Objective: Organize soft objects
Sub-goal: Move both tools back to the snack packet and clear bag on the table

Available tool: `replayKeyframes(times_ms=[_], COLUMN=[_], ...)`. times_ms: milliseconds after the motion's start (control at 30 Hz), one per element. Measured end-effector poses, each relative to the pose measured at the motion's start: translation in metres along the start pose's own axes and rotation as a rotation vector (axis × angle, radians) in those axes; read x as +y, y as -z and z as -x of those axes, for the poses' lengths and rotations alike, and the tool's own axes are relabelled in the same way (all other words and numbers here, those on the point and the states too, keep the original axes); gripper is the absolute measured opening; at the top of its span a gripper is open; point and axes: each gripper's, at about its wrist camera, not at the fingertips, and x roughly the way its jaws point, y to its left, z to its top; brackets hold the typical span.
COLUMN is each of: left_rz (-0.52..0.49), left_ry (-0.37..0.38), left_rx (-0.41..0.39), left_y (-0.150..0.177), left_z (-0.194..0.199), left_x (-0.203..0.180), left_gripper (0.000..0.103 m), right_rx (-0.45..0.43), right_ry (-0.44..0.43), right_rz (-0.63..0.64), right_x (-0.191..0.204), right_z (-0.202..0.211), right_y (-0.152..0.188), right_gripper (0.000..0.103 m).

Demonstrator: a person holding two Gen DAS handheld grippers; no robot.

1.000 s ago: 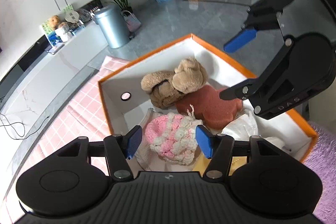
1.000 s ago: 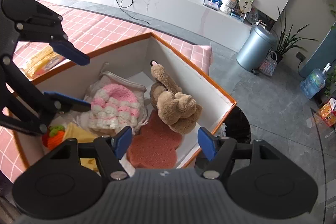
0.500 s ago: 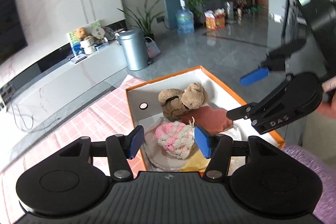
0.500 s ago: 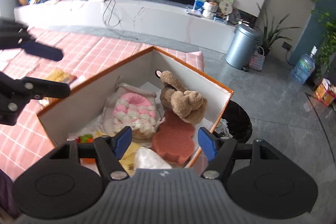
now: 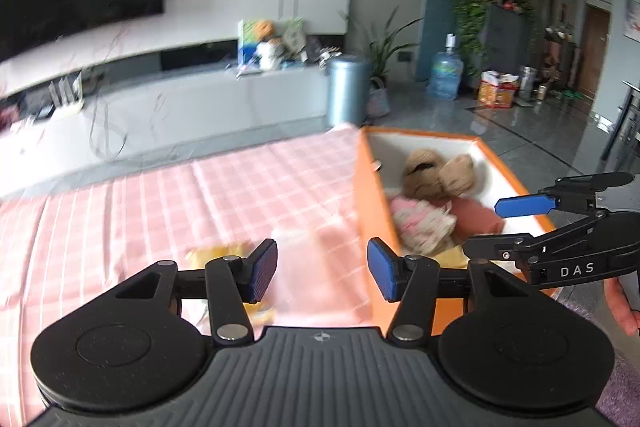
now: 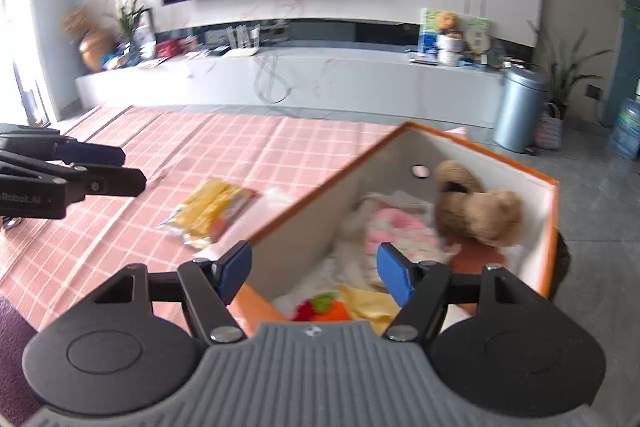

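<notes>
While the orange box [image 6: 472, 163] already holds the plush bear [image 6: 476, 207], the yellow packet [image 6: 212, 211] lies on the pink cloth [image 6: 160, 155], nearer the left gripper [image 5: 322, 269] (empty jaws closing) than the right gripper [image 6: 314, 275], spread empty.

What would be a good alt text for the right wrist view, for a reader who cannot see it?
An orange box holding a brown plush bear, a pink knitted hat and other soft items sits on a pink checked cloth. The right gripper hangs over its near corner, jaws open and empty. A yellow packet lies on the cloth outside the box.
</notes>
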Motion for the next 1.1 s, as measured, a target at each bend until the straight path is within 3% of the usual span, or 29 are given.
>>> replayKeyframes(times_ms=[300, 367, 700, 833, 967, 1100], left_rz=[0.043, 0.041, 0.057, 0.079, 0.071, 0.092], left_ry=[-0.063, -0.073, -0.079, -0.08, -0.077, -0.085], left_rx=[0.068, 0.074, 0.162, 0.188, 0.23, 0.267], left_y=[0.014, 0.017, 0.019, 0.02, 0.019, 0.021], left_z=[-0.009, -0.012, -0.07, -0.095, -0.115, -0.131], left_x=[0.046, 0.054, 0.082, 0.09, 0.093, 0.099], left_gripper=[0.063, 0.067, 0.082, 0.083, 0.084, 0.084], right_rx=[0.083, 0.116, 0.365, 0.47, 0.492, 0.524], right_ry=[-0.07, -0.078, -0.077, -0.051, 0.017, 0.097], right_rz=[0.075, 0.08, -0.027, -0.12, -0.092, -0.086], right_x=[0.04, 0.044, 0.044, 0.036, 0.043, 0.045], right_z=[-0.045, -0.06, -0.157, -0.194, -0.213, -0.232], right_y=[-0.035, -0.047, -0.094, -0.094, -0.101, -0.108], right_gripper=[0.069, 0.069, 0.069, 0.074, 0.085, 0.089])
